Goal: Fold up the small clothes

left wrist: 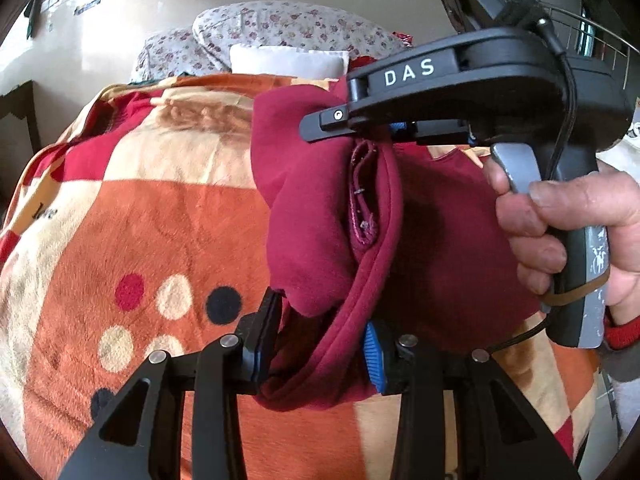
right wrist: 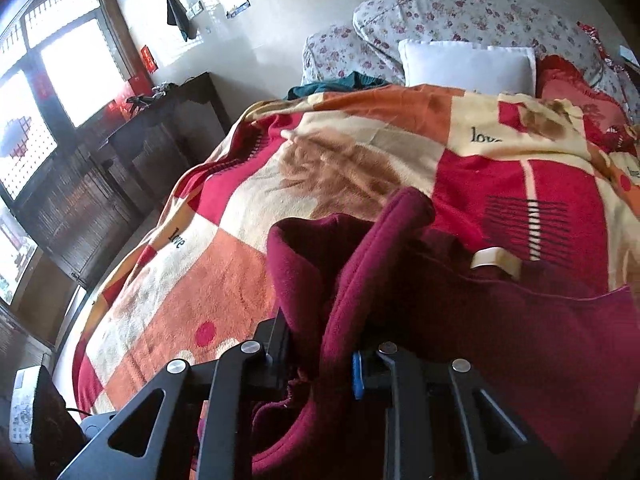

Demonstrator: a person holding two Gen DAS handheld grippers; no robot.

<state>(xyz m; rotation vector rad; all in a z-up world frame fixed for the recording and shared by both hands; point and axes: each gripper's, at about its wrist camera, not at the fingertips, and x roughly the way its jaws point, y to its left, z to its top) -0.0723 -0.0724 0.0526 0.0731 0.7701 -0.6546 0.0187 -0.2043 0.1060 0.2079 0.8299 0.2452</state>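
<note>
A dark red fleece garment [left wrist: 320, 216] hangs bunched above the patterned blanket [left wrist: 160, 208], held up by both grippers. My left gripper [left wrist: 320, 344] is shut on its lower edge, with cloth filling the gap between the blue pads [left wrist: 374, 354]. My right gripper [left wrist: 360, 124] shows in the left wrist view, black and marked DAS, shut on the garment's upper edge. In the right wrist view my right gripper [right wrist: 316, 356] is shut on a thick fold of the garment [right wrist: 460, 320], which spreads right over the blanket [right wrist: 340, 152]. A pale label [right wrist: 496, 260] lies on the garment.
The bed carries a white pillow [right wrist: 468, 66] and floral bedding [right wrist: 460, 12] at its head. A green cloth [right wrist: 336, 82] lies beside the pillow. A dark wooden cabinet [right wrist: 132, 160] and a window [right wrist: 60, 72] stand left of the bed. A person's hand [left wrist: 560, 220] grips the right handle.
</note>
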